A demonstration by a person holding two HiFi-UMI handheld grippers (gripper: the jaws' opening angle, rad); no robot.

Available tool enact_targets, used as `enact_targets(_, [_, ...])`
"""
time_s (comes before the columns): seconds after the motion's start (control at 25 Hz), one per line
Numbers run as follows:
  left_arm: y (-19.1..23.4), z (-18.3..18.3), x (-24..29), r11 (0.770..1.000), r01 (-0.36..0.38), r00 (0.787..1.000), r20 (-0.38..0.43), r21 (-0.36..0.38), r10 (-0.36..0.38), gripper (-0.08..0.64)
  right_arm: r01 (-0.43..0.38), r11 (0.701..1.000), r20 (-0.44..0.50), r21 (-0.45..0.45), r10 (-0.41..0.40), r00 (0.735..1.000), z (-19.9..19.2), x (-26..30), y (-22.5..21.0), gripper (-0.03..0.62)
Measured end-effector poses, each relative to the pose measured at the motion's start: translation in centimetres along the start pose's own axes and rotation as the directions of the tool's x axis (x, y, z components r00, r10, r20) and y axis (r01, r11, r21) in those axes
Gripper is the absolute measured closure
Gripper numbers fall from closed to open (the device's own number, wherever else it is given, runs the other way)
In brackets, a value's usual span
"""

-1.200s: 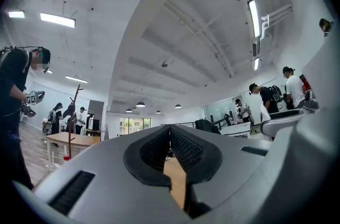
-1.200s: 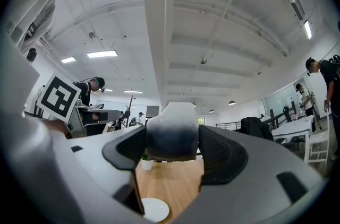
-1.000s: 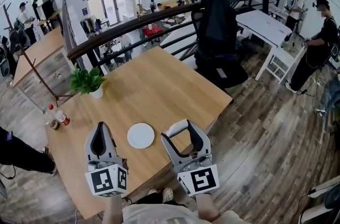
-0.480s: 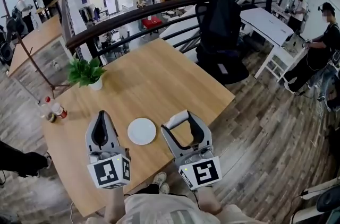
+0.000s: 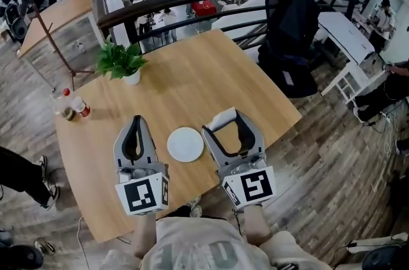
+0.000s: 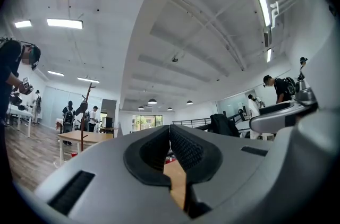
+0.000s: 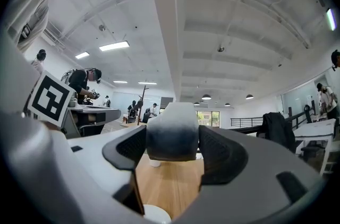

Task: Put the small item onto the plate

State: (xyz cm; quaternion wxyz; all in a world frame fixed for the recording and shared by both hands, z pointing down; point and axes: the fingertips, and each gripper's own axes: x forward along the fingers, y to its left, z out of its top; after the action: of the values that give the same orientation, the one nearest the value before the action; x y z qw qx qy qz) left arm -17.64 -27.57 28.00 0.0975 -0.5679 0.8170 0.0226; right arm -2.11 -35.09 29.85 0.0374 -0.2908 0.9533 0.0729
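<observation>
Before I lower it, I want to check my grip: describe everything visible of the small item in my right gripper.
The small item is a pale, whitish block with rounded corners, matte, material unclear. It sits clamped between the right gripper's jaws, its top rising above them, over the wooden table, beside the white plate. Only the jaws touch it.

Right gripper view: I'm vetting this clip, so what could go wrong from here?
The small white-and-grey block is pinched only at the right gripper's jaw tips, so it may slip on the way. The round white plate is small and lies between both grippers. The shut left gripper could nudge it, or a high release might bounce the block off.
</observation>
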Motion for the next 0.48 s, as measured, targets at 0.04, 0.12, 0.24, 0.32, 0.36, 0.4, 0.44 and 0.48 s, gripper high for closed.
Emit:
enact_targets(0.04, [0.3, -0.2, 0.1, 1.0, -0.005, 1.0, -0.001, -0.005, 0.005, 0.551, -0.011, 1.0, -0.003, -0.007, 0.011, 1.0, -0.2, 0.9, 0.1, 0.276])
enact_targets(0.12, [1.2, -0.7, 0.4, 1.0, -0.012, 1.0, -0.003, -0.01, 0.012, 0.551, -0.034, 0.999, -0.013, -0.02, 0.033, 0.999, -0.6, 2.9, 0.4, 0.276])
enact_targets(0.24, [2.2, -2.1, 0.2, 0.999, -0.033, 0.999, -0.04, 0.005, 0.033, 0.551, -0.072, 0.997, -0.056, -0.036, 0.069, 0.996, -1.9, 5.1, 1.3, 0.276])
enact_targets(0.32, [2.7, -3.1, -0.4, 0.998, -0.05, 0.995, -0.084, 0.024, 0.052, 0.551, -0.099, 0.994, -0.107, -0.037, 0.094, 0.99, -3.0, 6.0, 2.0, 0.276])
enact_targets(0.36, [2.9, -3.6, -0.5, 0.998, -0.053, 0.993, -0.105, 0.029, 0.056, 0.551, -0.11, 0.993, -0.131, -0.032, 0.105, 0.986, -3.6, 6.6, 2.3, 0.276])
enact_targets(0.4, [3.0, -4.0, -0.5, 0.998, -0.052, 0.991, -0.12, 0.029, 0.055, 0.551, -0.12, 0.992, -0.155, -0.025, 0.115, 0.981, -4.3, 7.2, 2.5, 0.276])
enact_targets(0.44, [3.2, -4.4, -0.3, 0.999, -0.048, 0.99, -0.128, 0.025, 0.051, 0.551, -0.131, 0.991, -0.179, -0.017, 0.126, 0.976, -5.1, 7.9, 2.8, 0.276])
enact_targets(0.48, [3.5, -4.8, -0.1, 0.999, -0.043, 0.99, -0.133, 0.02, 0.045, 0.551, -0.141, 0.99, -0.204, -0.01, 0.136, 0.97, -6.0, 8.6, 3.0, 0.276])
